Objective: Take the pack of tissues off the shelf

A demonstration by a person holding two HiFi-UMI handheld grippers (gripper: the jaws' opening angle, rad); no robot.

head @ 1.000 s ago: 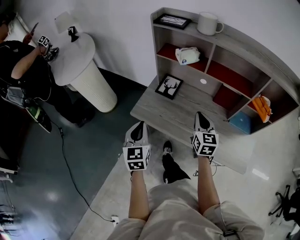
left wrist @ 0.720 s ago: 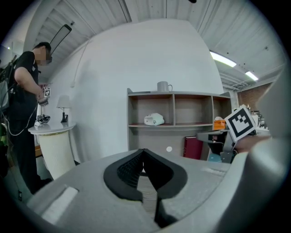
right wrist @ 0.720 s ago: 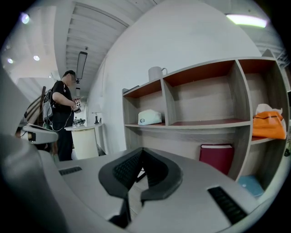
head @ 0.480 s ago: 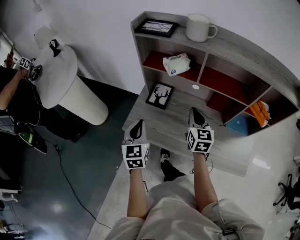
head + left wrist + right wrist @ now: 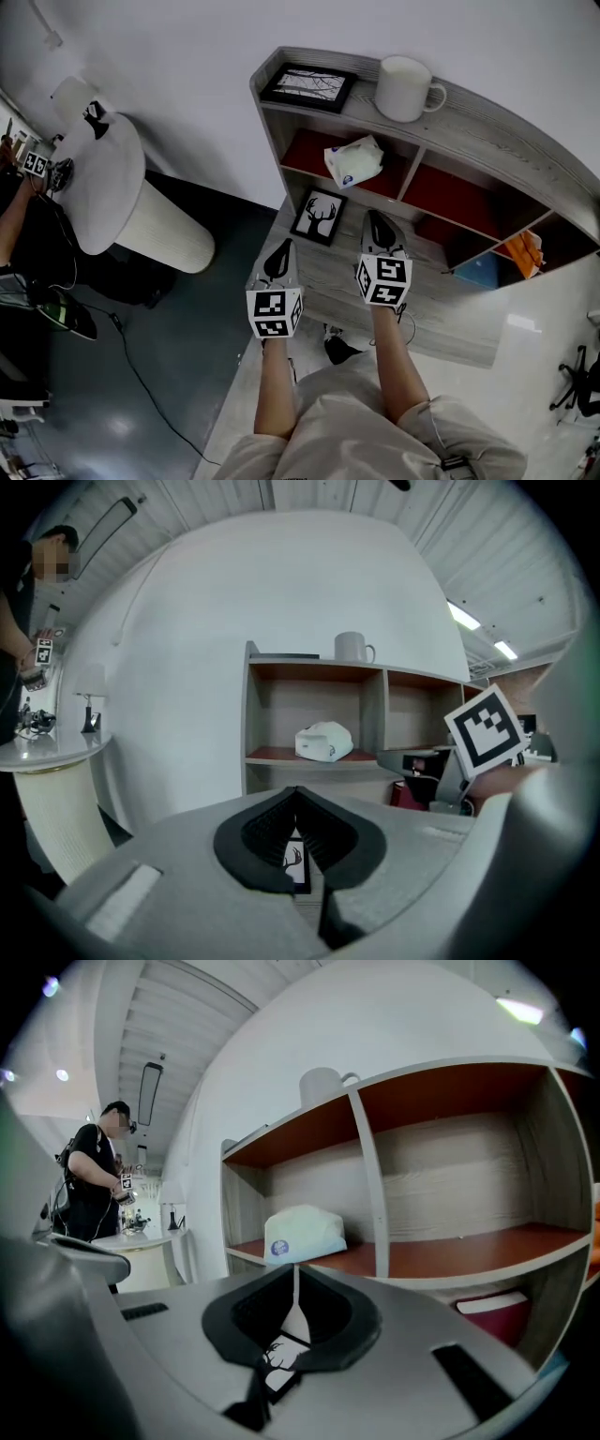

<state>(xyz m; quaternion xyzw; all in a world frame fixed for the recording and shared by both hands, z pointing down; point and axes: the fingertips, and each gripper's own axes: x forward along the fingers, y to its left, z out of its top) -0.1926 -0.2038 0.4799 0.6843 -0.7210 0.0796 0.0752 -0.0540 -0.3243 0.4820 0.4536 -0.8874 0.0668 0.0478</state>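
Tissues [image 5: 353,160] lie in the upper left compartment of the shelf [image 5: 487,117], on its red floor. Below it spreads the desk [image 5: 330,274], and I have both grippers over that. The right gripper [image 5: 375,223] is nearer the tissues yet clear of them, and the left gripper [image 5: 278,253] is by the desk's edge. Each has its jaws pressed together with nothing held (only a sliver of desk shows through). On the top board stand a mug [image 5: 405,87] and a frame [image 5: 309,84]. A deer picture [image 5: 317,217] stands on the desk.
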